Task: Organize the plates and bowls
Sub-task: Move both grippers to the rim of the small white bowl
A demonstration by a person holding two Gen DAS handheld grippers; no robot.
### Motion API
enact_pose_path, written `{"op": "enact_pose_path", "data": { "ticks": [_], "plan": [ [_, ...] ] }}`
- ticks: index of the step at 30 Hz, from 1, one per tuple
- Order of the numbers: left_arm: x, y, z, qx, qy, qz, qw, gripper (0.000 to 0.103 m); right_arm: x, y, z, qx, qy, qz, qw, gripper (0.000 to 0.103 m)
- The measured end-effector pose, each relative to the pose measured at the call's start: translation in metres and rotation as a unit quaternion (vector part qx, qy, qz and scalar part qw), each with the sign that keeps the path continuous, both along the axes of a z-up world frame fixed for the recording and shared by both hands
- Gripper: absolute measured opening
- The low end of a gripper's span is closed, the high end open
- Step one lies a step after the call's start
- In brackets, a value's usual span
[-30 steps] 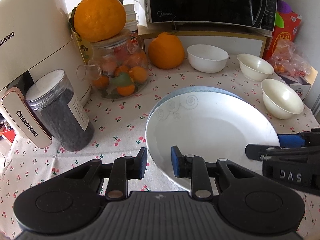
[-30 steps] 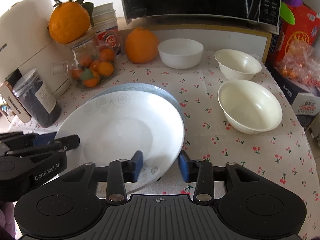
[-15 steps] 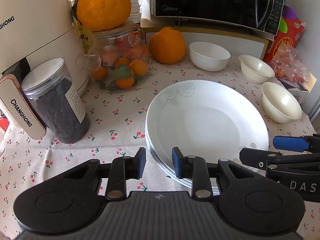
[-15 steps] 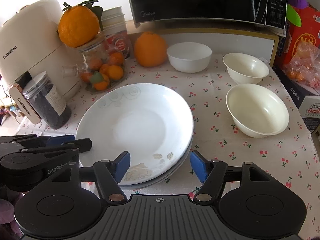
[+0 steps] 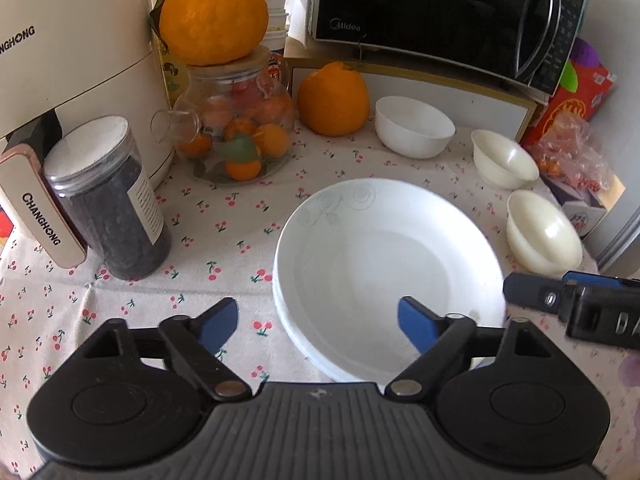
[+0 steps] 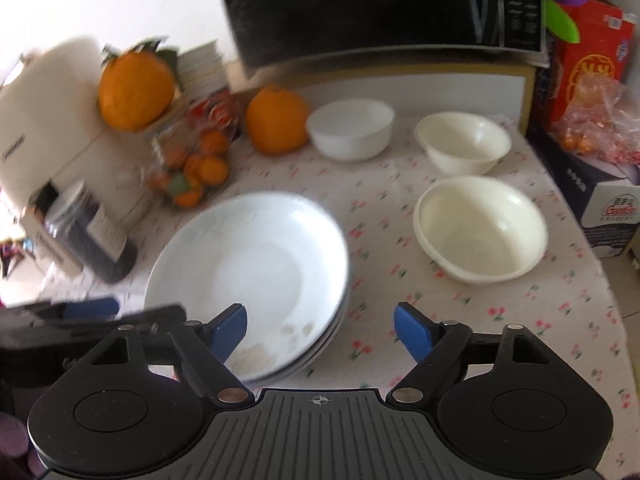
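Jaws spread wide and empty on both the left gripper (image 5: 318, 326) and the right gripper (image 6: 320, 328), each held just short of the stack of white round plates (image 5: 384, 264).

Landmark is that plate stack, which lies flat on the cherry-print table (image 5: 120, 308), its top plate marked with a faint grey swirl on the far rim. Left gripper sits at the stack's near-left edge, one blue pad over the plate and the other over the cloth; right gripper sits at its near-right edge. Beyond the stack, to the right, stand three bowls, apart from one another: a white ceramic bowl (image 6: 350, 128) farthest back, a smaller cream bowl (image 6: 464, 142), and a larger cream bowl (image 6: 480, 228) nearest the stack, not touching it.
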State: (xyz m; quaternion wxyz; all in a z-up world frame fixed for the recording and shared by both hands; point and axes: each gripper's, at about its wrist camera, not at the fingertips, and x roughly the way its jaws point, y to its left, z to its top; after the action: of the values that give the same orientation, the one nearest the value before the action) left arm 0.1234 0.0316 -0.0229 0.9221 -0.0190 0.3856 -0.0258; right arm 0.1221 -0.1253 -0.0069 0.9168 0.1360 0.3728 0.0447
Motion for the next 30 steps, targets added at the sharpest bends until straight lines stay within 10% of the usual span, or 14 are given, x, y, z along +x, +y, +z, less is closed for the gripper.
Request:
{"op": "enact_pose_path", "data": {
  "ticks": [15, 30],
  "plan": [
    [0.065, -0.026, 0.040, -0.007, -0.015, 0.015, 0.9998, 0.102, 0.084, -0.056, 0.044, 0.046, -0.029, -0.012, 0.998, 0.091],
    [0.165, -0.030, 0.025, -0.092, -0.035, 0.008, 0.9951, 0.098, 0.179, -0.111, 0.010, 0.223, -0.049, 0.011, 0.973, 0.092]
  ]
}}
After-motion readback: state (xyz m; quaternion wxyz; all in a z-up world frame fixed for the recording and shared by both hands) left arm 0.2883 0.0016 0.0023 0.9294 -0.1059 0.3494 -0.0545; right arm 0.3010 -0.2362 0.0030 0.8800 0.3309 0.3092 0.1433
